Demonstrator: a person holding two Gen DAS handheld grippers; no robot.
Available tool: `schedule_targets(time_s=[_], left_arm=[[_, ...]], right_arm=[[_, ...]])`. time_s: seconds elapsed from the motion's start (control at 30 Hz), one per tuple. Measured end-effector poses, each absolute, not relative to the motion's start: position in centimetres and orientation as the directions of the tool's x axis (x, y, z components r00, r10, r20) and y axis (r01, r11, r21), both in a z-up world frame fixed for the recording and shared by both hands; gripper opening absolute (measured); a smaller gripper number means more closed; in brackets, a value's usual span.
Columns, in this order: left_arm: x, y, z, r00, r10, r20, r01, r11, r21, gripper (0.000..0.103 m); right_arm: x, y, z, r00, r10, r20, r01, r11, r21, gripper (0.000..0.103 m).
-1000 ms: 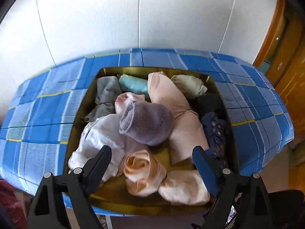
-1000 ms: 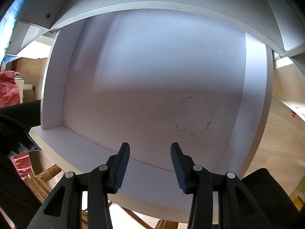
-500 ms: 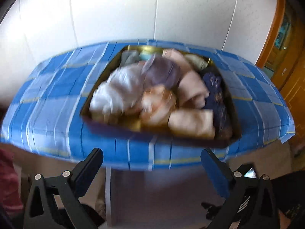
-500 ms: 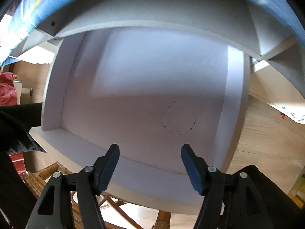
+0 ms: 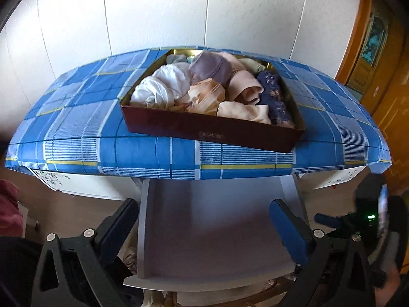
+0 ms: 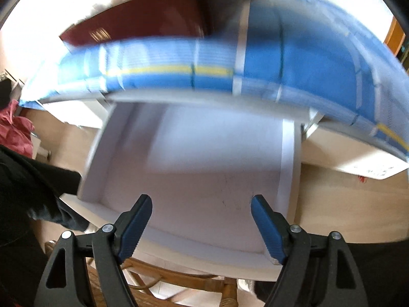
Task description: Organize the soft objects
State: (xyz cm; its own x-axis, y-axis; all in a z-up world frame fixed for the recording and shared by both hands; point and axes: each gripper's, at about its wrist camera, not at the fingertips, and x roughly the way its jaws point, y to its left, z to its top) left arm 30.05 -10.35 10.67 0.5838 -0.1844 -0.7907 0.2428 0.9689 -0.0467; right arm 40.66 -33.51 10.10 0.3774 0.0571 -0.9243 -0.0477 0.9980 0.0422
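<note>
Soft rolls (image 5: pixel 204 89) fill the box (image 5: pixel 209 130) on the surface (image 5: pixel 76 117), upper centre of left view; rear ones mostly hidden. Right view is blurred, box (image 6: pixel 143 25) cut off at top. Drawer (image 5: pixel 204 230) below holds nothing. Left hand-held gripper (image 5: pixel 204 230) spread wide, empty. Right hand-held gripper (image 6: pixel 202 225) just been opening, nothing between jaws.

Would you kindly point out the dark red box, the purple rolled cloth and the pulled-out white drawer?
dark red box (image 5: pixel 204 130), left wrist view, on its front wall.
purple rolled cloth (image 5: pixel 211 67), left wrist view, on its rounded top.
white drawer (image 6: pixel 204 168), right wrist view, on its bare floor.
</note>
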Motion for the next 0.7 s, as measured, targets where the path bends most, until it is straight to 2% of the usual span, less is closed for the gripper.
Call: schedule_targets(time_s=[0.17, 0.33, 0.7], left_arm=[[28.6, -10.0, 12.2, 0.626, -0.153, -0.765, 0.223, 0.975, -0.012, 0.103], [27.7, -8.7, 13.1, 0.65, -0.107, -0.752, 0.16, 0.987, -0.002, 0.103], [24.9, -6.6, 15.9, 0.727, -0.013, -0.687, 0.008, 1.0, -0.01, 0.103]], right_arm=[[39.7, -33.0, 15.5, 0.51, -0.034, -0.859, -0.026, 0.998, -0.055, 0.081], [38.5, -33.1, 20.6, 0.601, -0.048, -0.798, 0.017, 0.999, -0.047, 0.081], [35.2, -29.6, 28.2, 0.781, -0.092, -0.618, 0.028, 0.993, -0.114, 0.081]])
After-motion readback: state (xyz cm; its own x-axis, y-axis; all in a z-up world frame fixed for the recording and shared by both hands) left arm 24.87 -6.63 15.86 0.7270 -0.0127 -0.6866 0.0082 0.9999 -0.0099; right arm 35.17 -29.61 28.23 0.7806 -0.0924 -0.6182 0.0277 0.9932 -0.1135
